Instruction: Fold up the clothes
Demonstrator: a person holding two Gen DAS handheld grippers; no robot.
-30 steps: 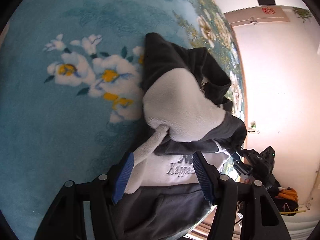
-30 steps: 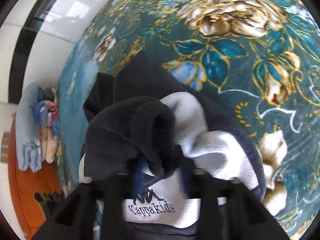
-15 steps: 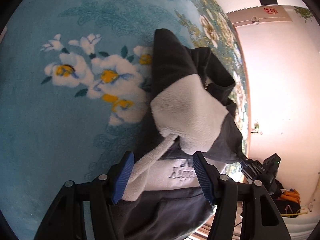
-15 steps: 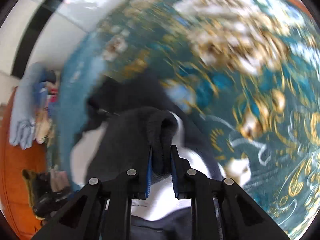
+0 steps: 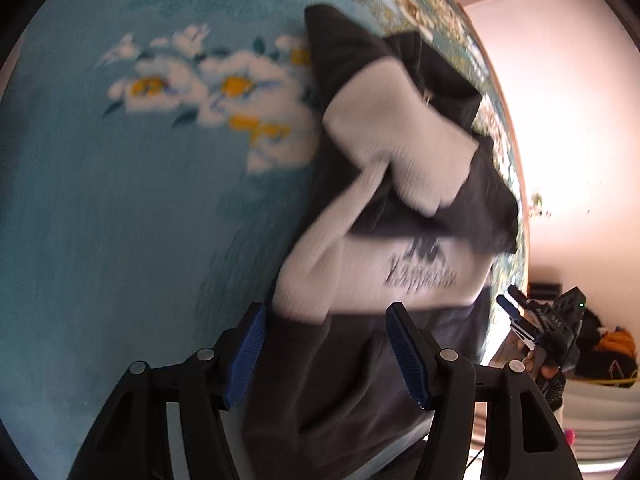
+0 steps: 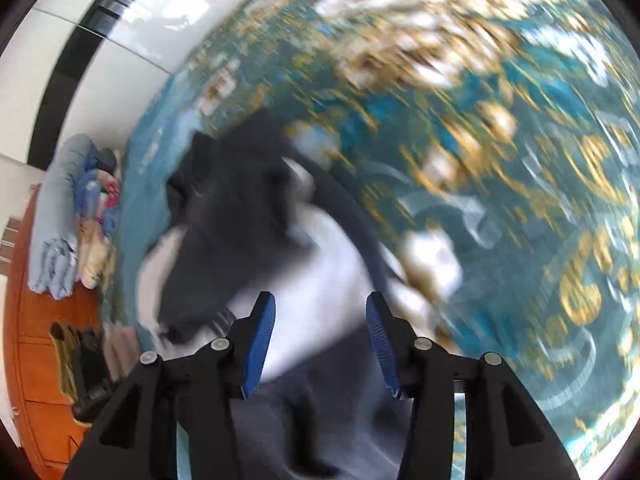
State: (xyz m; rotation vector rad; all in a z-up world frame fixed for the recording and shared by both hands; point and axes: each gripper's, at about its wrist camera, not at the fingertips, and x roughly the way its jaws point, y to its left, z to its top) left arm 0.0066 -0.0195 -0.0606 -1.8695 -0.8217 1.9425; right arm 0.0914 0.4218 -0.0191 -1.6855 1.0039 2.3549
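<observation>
Teal floral blanket (image 5: 120,220) spread as the surface, white-and-yellow flowers at far left, gold blooms (image 6: 420,40) further right. Dark-and-white sweatshirt (image 5: 400,152) lying crumpled on it, near centre.

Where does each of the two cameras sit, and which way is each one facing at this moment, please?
Left wrist view: sits on the left gripper, jaws open, looking along its fingers over the black-and-white garment on the floral blanket; the right gripper shows at the right edge.
Right wrist view: sits on the right gripper, jaws open, looking across the same garment and blanket toward a stack of folded cloth; heavily blurred.
Shared: the garment and the blanket.
</observation>
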